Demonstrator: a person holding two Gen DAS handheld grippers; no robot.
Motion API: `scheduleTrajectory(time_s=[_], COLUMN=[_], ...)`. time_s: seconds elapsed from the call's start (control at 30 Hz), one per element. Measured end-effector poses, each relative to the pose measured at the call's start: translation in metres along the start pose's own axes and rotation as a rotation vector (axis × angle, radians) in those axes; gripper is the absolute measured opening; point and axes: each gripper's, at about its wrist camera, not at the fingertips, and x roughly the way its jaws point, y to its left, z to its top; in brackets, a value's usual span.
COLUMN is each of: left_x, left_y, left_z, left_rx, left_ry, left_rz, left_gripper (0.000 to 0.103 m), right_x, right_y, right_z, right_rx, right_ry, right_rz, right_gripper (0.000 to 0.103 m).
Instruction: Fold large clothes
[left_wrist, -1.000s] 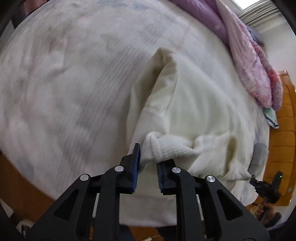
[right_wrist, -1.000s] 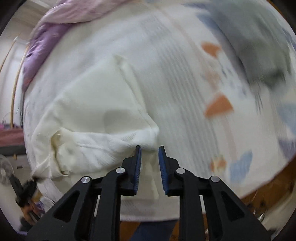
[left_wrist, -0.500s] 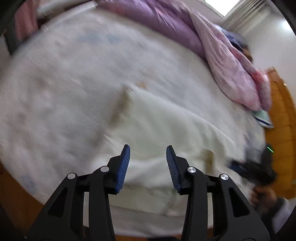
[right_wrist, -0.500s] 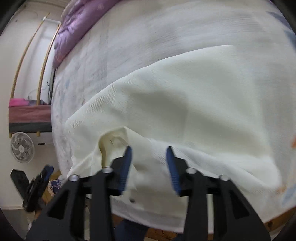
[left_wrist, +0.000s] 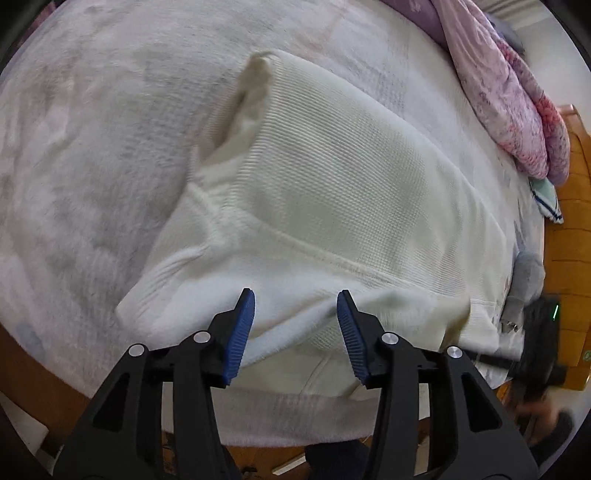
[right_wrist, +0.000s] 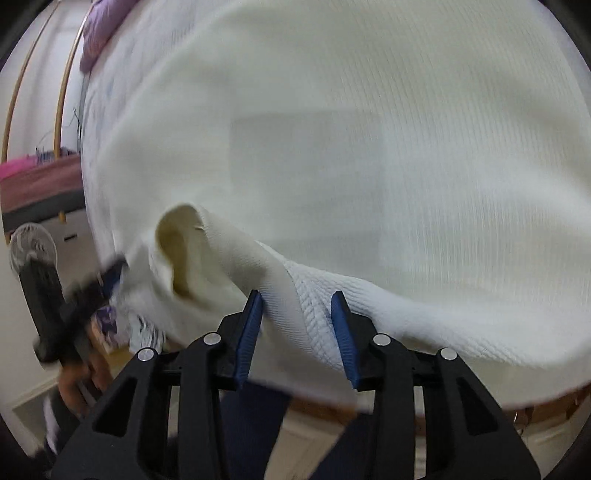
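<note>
Sweater (left_wrist: 332, 177) — cream knit — lies spread on the white bedsheet (left_wrist: 92, 147), a folded layer along its near edge. Your left gripper (left_wrist: 295, 325) is spread wide above that near fold, gripping nothing; your right gripper (right_wrist: 297, 321) is just as wide — a ridge of knit sits between its fingers, unpinched.

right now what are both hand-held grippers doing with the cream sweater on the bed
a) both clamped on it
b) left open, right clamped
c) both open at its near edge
c: the left hand-held gripper and the right hand-held gripper both show a wide gap between their blue pads, over the cream sweater.
</note>
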Motion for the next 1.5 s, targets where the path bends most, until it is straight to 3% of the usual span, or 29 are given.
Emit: scheduleTrajectory(time_s=[0.1, 0.2, 0.33, 0.47, 0.57, 0.67, 0.77, 0.9, 0.97, 1.1, 1.2, 1.33, 1.5], left_x=[-0.014, -0.022, -0.010, 0.036, 0.060, 0.074, 0.073, 0.050, 0.025, -0.008, -0.005, 0.000, 0.007], left_y=[0.001, -0.013, -0.038, -0.053, -0.036, -0.015, -0.005, 0.000, 0.003, 0.011, 0.018, 0.042, 0.072], left_z=[-0.003, -0.005, -0.003, -0.014, -0.032, -0.052, -0.055, -0.042, -0.029, 0.007, 0.027, 0.031, 0.015], left_rx=[0.015, 0.037, 0.091, 0.131, 0.101, 0.066, 0.041, -0.001, -0.036, -0.054, -0.067, -0.136, -0.172], left_ry=[-0.033, -0.064, -0.055, 0.089, 0.159, 0.210, 0.207, 0.134, 0.056, -0.066, -0.080, -0.074, -0.054], left_rz=[0.004, -0.029, -0.052, 0.004, 0.064, 0.100, 0.070, -0.015, -0.098, -0.128, -0.068, -0.070, -0.088], left_gripper=[0.049, 0.050, 0.053, 0.053, 0.053, 0.053, 0.053, 0.053, 0.055, 0.062, 0.062, 0.062, 0.062], right_x=[-0.002, -0.025, -0.045, -0.045, -0.041, -0.022, -0.002, 0.013, 0.008, -0.011, -0.013, 0.007, 0.033], right_y=[0.000, 0.004, 0.010, 0.015, 0.013, 0.003, -0.014, -0.022, -0.012, 0.031, 0.077, 0.148, 0.200], right_z=[-0.029, -0.041, -0.031, -0.024, -0.020, -0.013, -0.010, -0.004, -0.001, 0.013, 0.037, 0.077, 0.110], right_rx=[-0.008, 0.012, 0.022, 0.044, 0.044, 0.029, 0.074, 0.090, 0.077, -0.017, -0.100, -0.202, -0.267], right_ry=[0.018, -0.096, -0.238, -0.264, -0.268, -0.240, -0.213, -0.188, -0.189, -0.264, -0.302, -0.302, -0.337], right_rz=[-0.023, 0.006, 0.051, 0.101, 0.056, -0.045, -0.062, -0.083, -0.092, -0.092, -0.055, -0.025, -0.133], right_gripper=[0.037, 0.038, 0.040, 0.040, 0.040, 0.040, 0.039, 0.037, 0.040, 0.040, 0.040, 0.040, 0.035])
